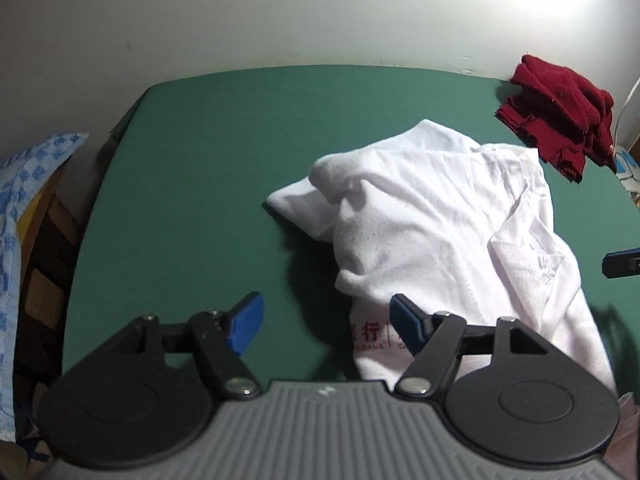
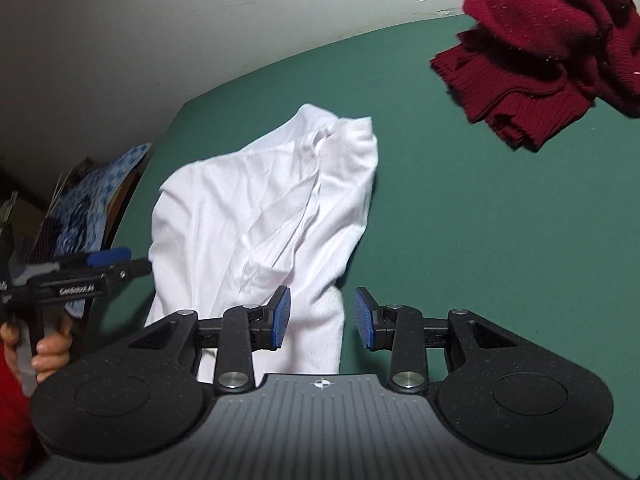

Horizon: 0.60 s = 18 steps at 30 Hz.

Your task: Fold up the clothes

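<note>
Blue-padded left gripper (image 1: 324, 322) sits nearest in the left wrist view, jaws spread wide, nothing between the pads. Its right pad overlaps the near edge of the white T-shirt (image 1: 436, 232), where red printed characters show; whether it touches the cloth cannot be told. The left pad stands over bare green table (image 1: 192, 184).

Right gripper (image 2: 322, 318), in its own view, is released too, jaws partly apart. A near fold of the white shirt lies in the gap, closer to the left pad; the pads do not appear to press it.

White shirt: crumpled heap around the middle of the table, bunched into ridges, one lobe pointing far, hem end toward the near edge. Not yet flat, no fold made. Judgement: the task is at its start, with both tools poised at the near end of the garment, probably so that each can take an edge and draw the cloth out flat.

Dark red knit garment (image 2: 552, 44): loose pile at the far right by the wall, well apart from the shirt, likely waiting its turn.

Person's hand (image 2: 44, 344) grips the handle of the left tool, seen at the left edge of the right wrist view. Blue-and-white patterned cloth (image 1: 24, 192) hangs off to the left, beyond the table.

Risk: pinching several layers of the bunched cloth at once.
</note>
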{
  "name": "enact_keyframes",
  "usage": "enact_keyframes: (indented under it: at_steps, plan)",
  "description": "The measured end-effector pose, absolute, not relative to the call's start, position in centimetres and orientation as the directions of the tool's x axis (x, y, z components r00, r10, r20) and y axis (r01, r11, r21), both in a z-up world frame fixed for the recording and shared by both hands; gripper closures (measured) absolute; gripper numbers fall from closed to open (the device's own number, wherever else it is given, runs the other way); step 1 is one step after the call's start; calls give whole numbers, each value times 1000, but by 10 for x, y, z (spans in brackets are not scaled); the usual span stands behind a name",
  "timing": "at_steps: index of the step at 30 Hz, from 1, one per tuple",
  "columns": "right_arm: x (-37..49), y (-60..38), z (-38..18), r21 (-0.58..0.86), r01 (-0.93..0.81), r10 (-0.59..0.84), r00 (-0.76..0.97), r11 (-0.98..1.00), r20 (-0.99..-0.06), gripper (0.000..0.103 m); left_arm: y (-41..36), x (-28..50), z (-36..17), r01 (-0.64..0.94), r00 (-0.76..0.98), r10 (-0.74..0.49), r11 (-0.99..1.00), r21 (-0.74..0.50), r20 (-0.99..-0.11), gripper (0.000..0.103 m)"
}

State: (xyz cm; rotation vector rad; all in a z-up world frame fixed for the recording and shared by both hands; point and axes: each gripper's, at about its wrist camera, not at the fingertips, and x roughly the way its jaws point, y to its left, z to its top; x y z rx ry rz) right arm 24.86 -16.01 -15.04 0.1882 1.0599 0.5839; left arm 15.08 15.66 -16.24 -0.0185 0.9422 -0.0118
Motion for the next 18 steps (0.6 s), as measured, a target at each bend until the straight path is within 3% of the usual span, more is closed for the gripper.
enact_keyframes:
  at_steps: [2, 3, 5, 6, 8, 9, 10, 13, 15, 17, 18]
  plan:
    - [238, -159, -161, 429, -407, 567, 328, 807, -755, 66, 148, 154, -171, 16, 589, 6, 1000, 19, -808, 37]
    - [234, -157, -167, 443, -424, 588, 318, 790, -744, 66, 144, 157, -176, 15, 592, 29, 999, 47, -806, 56]
    - [229, -152, -175, 449, -440, 605, 331, 778, -724, 66, 138, 159, -185, 11, 596, 80, 994, 108, -799, 78]
    - [229, -150, -178, 443, -440, 603, 347, 781, -718, 67, 138, 156, -187, 8, 608, 97, 992, 128, -788, 83]
    - [232, -151, -187, 419, -422, 575, 377, 804, -725, 81, 139, 152, -190, 0, 631, 130, 986, 168, -765, 83]
    - [232, -154, -188, 405, -408, 559, 406, 819, -723, 97, 140, 149, -191, -4, 642, 146, 982, 188, -752, 83]
    - [234, -157, -190, 404, -396, 553, 413, 824, -723, 103, 141, 147, -192, -8, 649, 156, 980, 199, -744, 83]
    - [236, -169, -194, 464, -339, 574, 430, 818, -697, 101, 148, 148, -189, -14, 639, 142, 985, 173, -756, 83]
    - [230, -168, -186, 431, -320, 537, 489, 844, -687, 89, 149, 144, -178, -23, 661, 112, 991, 129, -742, 80]
    - [221, -163, -175, 417, -353, 546, 542, 838, -639, 89, 149, 137, -166, -35, 695, 87, 996, 86, -714, 79]
    - [219, -159, -170, 427, -374, 567, 552, 823, -611, 88, 146, 137, -163, -35, 708, 83, 996, 83, -702, 70]
